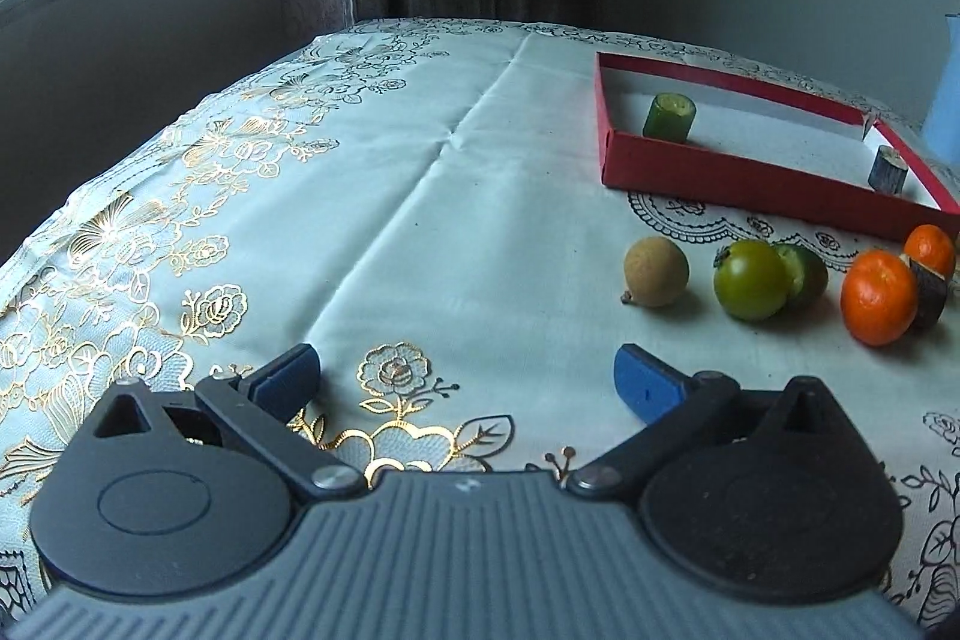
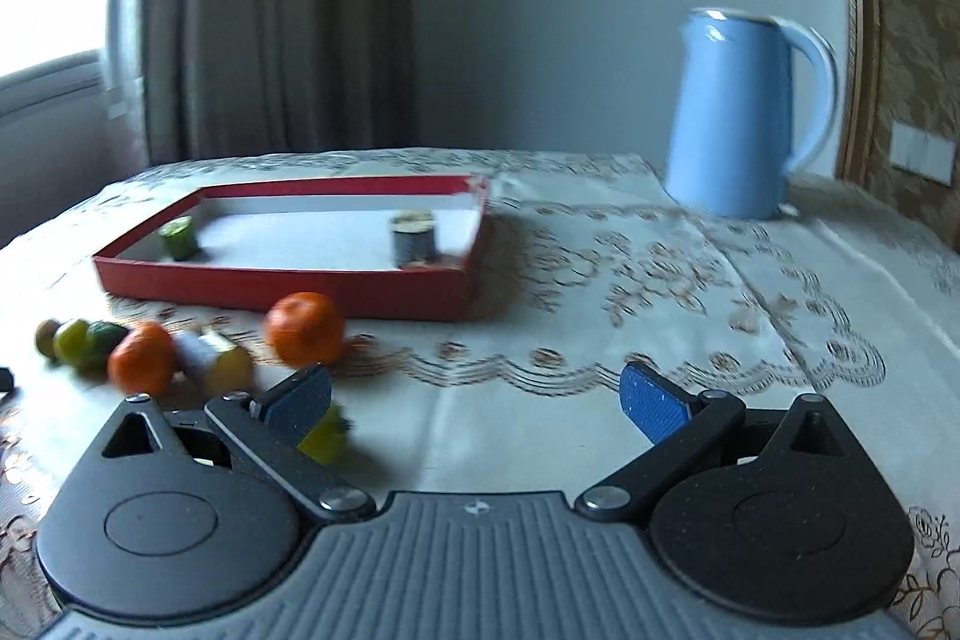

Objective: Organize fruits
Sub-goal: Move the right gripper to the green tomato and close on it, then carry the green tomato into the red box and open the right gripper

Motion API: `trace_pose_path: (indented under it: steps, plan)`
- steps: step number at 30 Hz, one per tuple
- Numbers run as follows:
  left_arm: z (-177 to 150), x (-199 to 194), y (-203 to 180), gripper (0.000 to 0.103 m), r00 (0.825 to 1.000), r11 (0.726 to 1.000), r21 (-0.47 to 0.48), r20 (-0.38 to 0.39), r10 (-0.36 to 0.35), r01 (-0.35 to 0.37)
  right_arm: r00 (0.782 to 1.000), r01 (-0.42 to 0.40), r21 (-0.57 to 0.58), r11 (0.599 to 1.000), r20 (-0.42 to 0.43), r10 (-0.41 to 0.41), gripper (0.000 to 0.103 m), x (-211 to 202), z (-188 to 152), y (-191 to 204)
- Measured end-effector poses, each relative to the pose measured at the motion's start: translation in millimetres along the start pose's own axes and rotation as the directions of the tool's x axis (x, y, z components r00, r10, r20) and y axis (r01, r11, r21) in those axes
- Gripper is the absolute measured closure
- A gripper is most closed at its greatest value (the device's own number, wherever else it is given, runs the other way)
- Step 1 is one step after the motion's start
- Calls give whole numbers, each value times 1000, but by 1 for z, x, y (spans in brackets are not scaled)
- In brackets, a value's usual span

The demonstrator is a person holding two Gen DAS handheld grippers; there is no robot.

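Showing no readable writing: red box, loose fruits, both grippers spread apart, empty.

We find bare floral tablecloth toward the left edge; a row of loose fruits fronts the shallow red cardboard tray, and a tall blue enamel jug blocks the far right corner.

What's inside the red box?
Inside the red box stand two short pieces: a green one at one end and a dark one at the other. The near wall hides part of the white floor.
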State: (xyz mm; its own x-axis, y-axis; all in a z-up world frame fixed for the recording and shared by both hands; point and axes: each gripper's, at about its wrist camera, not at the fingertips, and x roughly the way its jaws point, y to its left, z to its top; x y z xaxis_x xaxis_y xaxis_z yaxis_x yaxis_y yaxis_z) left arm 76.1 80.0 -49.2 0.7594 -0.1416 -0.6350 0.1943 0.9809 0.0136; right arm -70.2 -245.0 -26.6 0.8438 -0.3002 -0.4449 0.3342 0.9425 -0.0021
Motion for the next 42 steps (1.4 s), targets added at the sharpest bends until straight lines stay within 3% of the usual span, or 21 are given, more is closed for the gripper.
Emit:
trace_pose_path:
  steps: [8,13,18,22,27,37,42]
  plan:
    - [0,1,-3,0,1000,1000,1,-2,9,-9,999,-35,-152,988,-16,33,0,-3,3,35]
    - [0,2,-2,0,1000,1000,-6,-4,4,-4,995,-75,-181,981,-85,60,4,10,2,47]
    - [0,1,-1,0,1000,1000,-9,-3,1,-1,978,-133,-138,981,-176,108,43,29,-2,48]
    - [-1,1,-1,0,1000,1000,-9,-3,1,-1,973,-161,-96,982,-183,142,47,33,-2,44]
    - [-1,1,-1,0,1000,1000,-9,-3,1,-1,967,-193,-75,978,-182,177,67,32,-2,44]
    - [-1,1,-1,0,1000,1000,-9,-3,1,-1,965,-205,-15,979,-168,200,68,32,-1,35]
    - [-1,1,-2,0,1000,1000,-9,-3,1,-1,972,-205,-9,979,-121,202,68,22,9,33]
